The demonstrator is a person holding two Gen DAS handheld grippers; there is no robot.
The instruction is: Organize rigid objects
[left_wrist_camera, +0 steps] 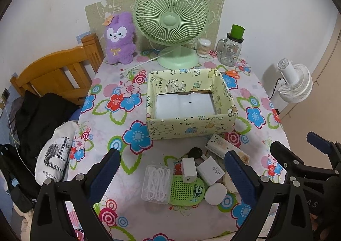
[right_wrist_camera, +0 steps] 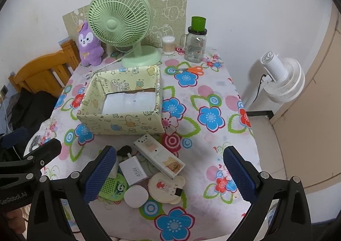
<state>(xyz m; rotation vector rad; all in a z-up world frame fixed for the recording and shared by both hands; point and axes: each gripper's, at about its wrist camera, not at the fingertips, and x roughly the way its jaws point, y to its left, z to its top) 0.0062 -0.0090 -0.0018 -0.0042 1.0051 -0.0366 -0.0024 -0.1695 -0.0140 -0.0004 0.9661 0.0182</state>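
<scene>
An open pale-green patterned box (left_wrist_camera: pixel 187 128) (right_wrist_camera: pixel 119 121) stands mid-table, with only a white lining inside. In front of it lies a cluster: a clear floss-pick box (left_wrist_camera: pixel 156 184), a green perforated case (left_wrist_camera: pixel 186 190) (right_wrist_camera: pixel 111 186), a small white plug (left_wrist_camera: pixel 188 169), a white 45W charger (left_wrist_camera: pixel 211 170) (right_wrist_camera: pixel 133 172), a white round lid (left_wrist_camera: pixel 215 193) (right_wrist_camera: pixel 136 196), a white remote (left_wrist_camera: pixel 221 145) (right_wrist_camera: pixel 158 157), a cream coaster (right_wrist_camera: pixel 165 186) and a black key fob (left_wrist_camera: pixel 195 152) (right_wrist_camera: pixel 124 150). My left gripper (left_wrist_camera: pixel 172 177) is open above the cluster. My right gripper (right_wrist_camera: pixel 170 175) is open above it too.
A green desk fan (left_wrist_camera: pixel 171 23) (right_wrist_camera: pixel 121 26), purple plush (left_wrist_camera: pixel 120 38) (right_wrist_camera: pixel 88 44), cotton-swab tub (left_wrist_camera: pixel 204 47) (right_wrist_camera: pixel 168 45), glass jar with a green lid (left_wrist_camera: pixel 231 48) (right_wrist_camera: pixel 196 40) and orange scissors (left_wrist_camera: pixel 231 73) (right_wrist_camera: pixel 191 69) stand at the back. A wooden headboard (left_wrist_camera: pixel 57 72) is left; a white floor fan (left_wrist_camera: pixel 295 80) (right_wrist_camera: pixel 281 79) is right.
</scene>
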